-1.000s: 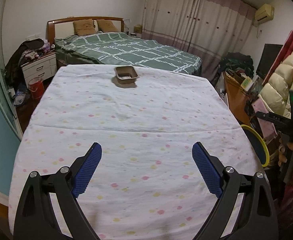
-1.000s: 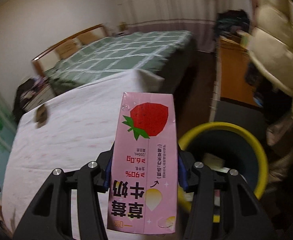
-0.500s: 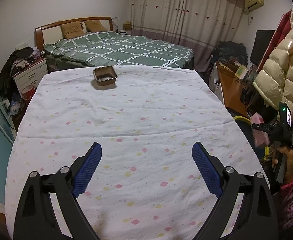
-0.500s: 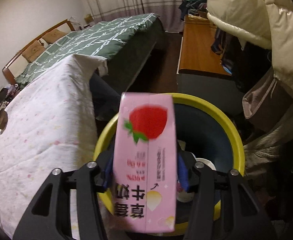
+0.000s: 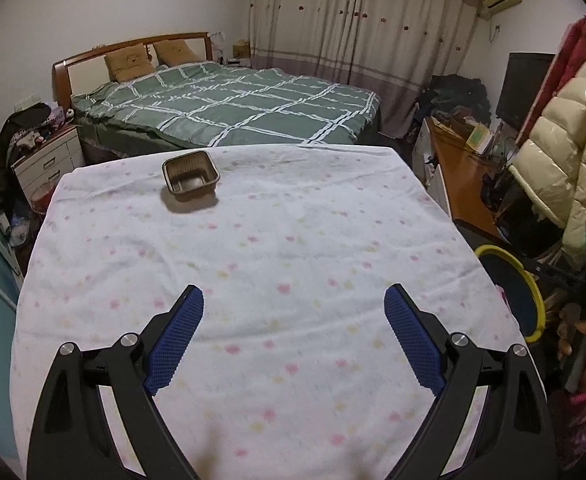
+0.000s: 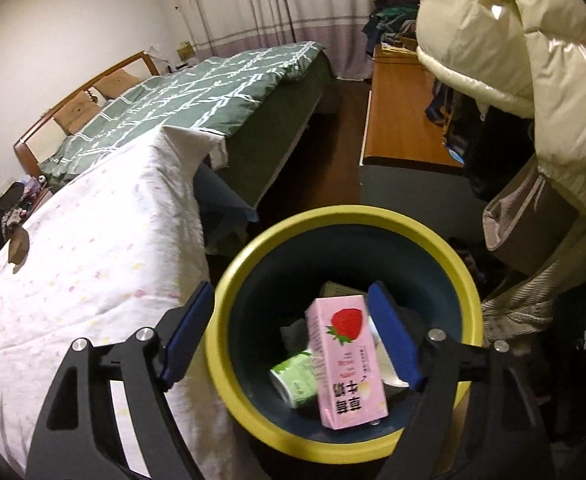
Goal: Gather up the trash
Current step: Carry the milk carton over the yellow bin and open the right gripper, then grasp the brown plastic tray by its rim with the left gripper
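With the pink carton released into the bin below the just-opened right tool, the brown tray far ahead of the open, empty left tool is judged light, thin and crushable, best pinched across one rim wall.

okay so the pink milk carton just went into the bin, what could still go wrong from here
1. The right gripper, its jaws just opened and empty, hangs just above the yellow rim of the bin; pulling back carelessly might knock it.
2. The brown tray sits near the table's far edge, on a loose cloth; the open left gripper could push it off or drag the cloth when reaching.
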Available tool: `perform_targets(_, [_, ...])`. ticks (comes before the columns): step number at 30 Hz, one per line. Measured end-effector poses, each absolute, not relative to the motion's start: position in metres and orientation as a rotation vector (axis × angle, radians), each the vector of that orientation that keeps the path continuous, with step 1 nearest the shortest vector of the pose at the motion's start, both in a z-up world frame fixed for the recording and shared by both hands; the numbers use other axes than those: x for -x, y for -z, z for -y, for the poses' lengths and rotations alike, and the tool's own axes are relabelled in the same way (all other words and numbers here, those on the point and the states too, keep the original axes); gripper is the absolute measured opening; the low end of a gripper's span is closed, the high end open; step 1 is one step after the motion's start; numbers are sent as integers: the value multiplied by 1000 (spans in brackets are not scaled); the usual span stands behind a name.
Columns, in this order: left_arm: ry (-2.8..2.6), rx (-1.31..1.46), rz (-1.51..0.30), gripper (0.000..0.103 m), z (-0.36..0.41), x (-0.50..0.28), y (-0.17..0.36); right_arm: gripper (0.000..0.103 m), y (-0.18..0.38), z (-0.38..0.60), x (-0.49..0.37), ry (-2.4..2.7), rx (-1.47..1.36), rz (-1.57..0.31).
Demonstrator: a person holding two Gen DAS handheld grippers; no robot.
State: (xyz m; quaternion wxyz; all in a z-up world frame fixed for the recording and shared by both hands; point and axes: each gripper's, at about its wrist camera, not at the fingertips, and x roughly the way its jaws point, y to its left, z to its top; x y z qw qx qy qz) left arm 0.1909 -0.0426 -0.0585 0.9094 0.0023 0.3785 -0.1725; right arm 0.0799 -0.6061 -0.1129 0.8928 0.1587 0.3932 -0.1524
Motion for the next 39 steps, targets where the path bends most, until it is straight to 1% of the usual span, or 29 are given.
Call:
perform_targets(5, [332, -27, -774, 91, 42, -242, 56, 76, 107, 600, -87, 297, -332, -798])
perform_targets(8, [299, -33, -776, 90, 39, -286, 57, 76, 103, 597, -91, 300, -313, -796])
perform_targets(13, [209, -65, -819, 78, 40, -355, 69, 78, 99, 595, -92, 306, -300, -794])
perform_targets(15, [175, -65, -832, 77, 40, -374, 77, 79, 99, 595, -93, 306, -299, -797])
perform_targets(17, [153, -54, -850, 73, 39, -389, 87, 80, 99, 595, -95, 309, -295, -800])
perform_targets(18, [144, -49, -864, 70, 39, -398, 92, 80, 100, 595, -96, 309, -293, -804])
perform_targets(19, [137, -46, -870, 67, 40, -404, 95, 80, 101, 595, -97, 307, -294, -807])
perform_targets(24, [79, -28, -888, 65, 41, -429, 113, 80, 103, 594, -103, 295, -292, -816])
perform_targets(28, [63, -33, -898, 57, 43, -443, 122, 80, 103, 593, -106, 292, -290, -821])
perform_targets(33, [53, -35, -910, 50, 43, -451, 130, 80, 105, 593, -108, 293, -292, -827])
perform_targets(35, [49, -29, -909, 44, 42, -452, 132, 80, 106, 593, -108, 295, -294, -831])
perform_targets(37, [47, -22, -913, 31, 41, -452, 133, 80, 107, 592, -107, 294, -294, -834])
perform_targets(38, [48, -20, -915, 27, 41, -452, 133, 80, 108, 591, -107, 293, -294, -835])
perform_targets(39, [50, -20, -919, 15, 41, -451, 134, 80, 108, 591, -106, 293, -294, -836])
